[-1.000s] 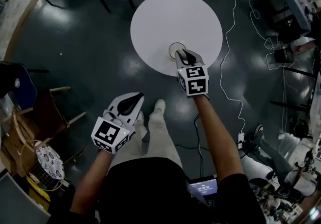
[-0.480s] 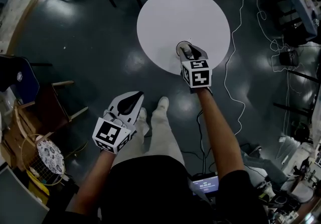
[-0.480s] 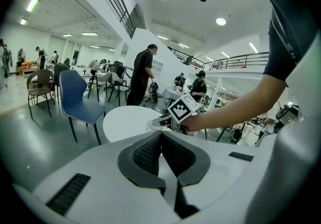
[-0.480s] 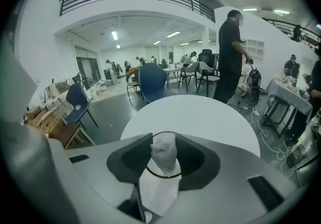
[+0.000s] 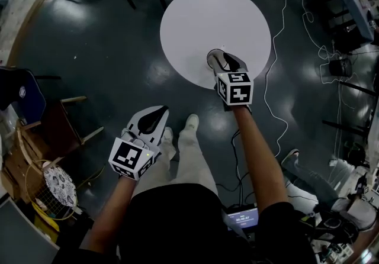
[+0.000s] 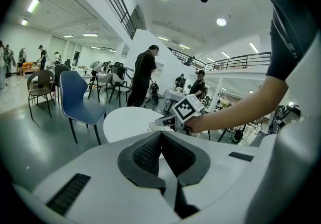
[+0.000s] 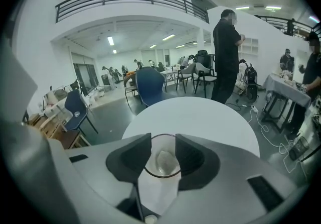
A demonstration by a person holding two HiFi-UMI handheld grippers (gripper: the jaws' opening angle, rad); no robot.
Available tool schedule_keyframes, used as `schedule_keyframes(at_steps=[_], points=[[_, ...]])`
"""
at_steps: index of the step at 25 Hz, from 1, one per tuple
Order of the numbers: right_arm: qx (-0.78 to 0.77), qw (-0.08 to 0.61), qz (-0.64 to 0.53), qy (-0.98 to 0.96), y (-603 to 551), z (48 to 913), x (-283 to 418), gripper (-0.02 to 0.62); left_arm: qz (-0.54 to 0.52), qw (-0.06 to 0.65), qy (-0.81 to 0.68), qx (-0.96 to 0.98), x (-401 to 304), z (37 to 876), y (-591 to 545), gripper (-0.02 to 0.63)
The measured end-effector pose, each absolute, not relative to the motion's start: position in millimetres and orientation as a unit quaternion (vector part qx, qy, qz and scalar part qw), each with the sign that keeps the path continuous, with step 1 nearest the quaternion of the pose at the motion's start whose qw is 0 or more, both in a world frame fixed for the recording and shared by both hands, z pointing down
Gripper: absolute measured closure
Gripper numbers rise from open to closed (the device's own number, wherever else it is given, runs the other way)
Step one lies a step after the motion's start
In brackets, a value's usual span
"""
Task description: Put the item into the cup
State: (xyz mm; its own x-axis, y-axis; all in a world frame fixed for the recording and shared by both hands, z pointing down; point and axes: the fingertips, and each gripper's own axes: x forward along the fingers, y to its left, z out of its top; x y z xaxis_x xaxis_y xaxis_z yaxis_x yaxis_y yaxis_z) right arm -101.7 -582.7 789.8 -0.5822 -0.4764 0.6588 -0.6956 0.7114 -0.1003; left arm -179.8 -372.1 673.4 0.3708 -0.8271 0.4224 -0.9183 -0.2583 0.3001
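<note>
Over the near edge of the round white table (image 7: pixel 200 117), the right gripper (image 7: pixel 161 140) points steeply down with its jaws spread wide. They have just been opening, and nothing is pinched between them. Straight below the gap is a clear cup (image 7: pixel 153 172), standing upright on the table with its thin dark rim showing between the two pads. The item (image 7: pixel 164 160) is already in the cup bottom: small, pale, crumpled-looking, can't tell what exactly. So the drop looks done, and what's left is probably just pulling clear. The item reads as light and soft, likely to give under the pads. If it needs re-picking, pinch across its middle from above, though the narrow cup leaves little room for that. The cup looks thin-walled and light, probably tips easily, and it sits close to the table edge, so a jaw catching the rim on the way out is the risk. The left gripper (image 6: pixel 161 135) has its pads pressed together and holds nothing. In the head view it hangs low by the person's leg, well apart from the table. Further out are a blue chair (image 7: pixel 150 85) behind the table, a standing person (image 7: pixel 225 52) and a white cable (image 5: pixel 272 38) across the dark floor.
</note>
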Motion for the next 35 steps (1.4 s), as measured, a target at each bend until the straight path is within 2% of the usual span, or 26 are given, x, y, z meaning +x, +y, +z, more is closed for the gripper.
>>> schedule_keyframes(at_steps=[5, 15, 22, 35], points=[[0.344, 0.302, 0.173, -0.872, -580.0, 774.4, -97.0, 0.450, 0.093, 0.243, -0.552, 0.792, -190.4, 666.5, -374.0, 0.591], [0.353, 0.260, 0.155, -0.885, -552.4, 710.1, -76.9, 0.537, 0.084, 0.207, -0.541, 0.810, -178.2, 626.9, -374.5, 0.591], [0.370, 0.235, 0.121, -0.891, -517.0, 648.0, -74.1, 0.555, 0.060, 0.167, -0.530, 0.829, -181.2, 584.9, -362.6, 0.591], [0.404, 0.177, 0.079, -0.894, -439.7, 529.7, -61.3, 0.575, 0.024, 0.138, -0.516, 0.845, -183.4, 520.8, -328.7, 0.591]])
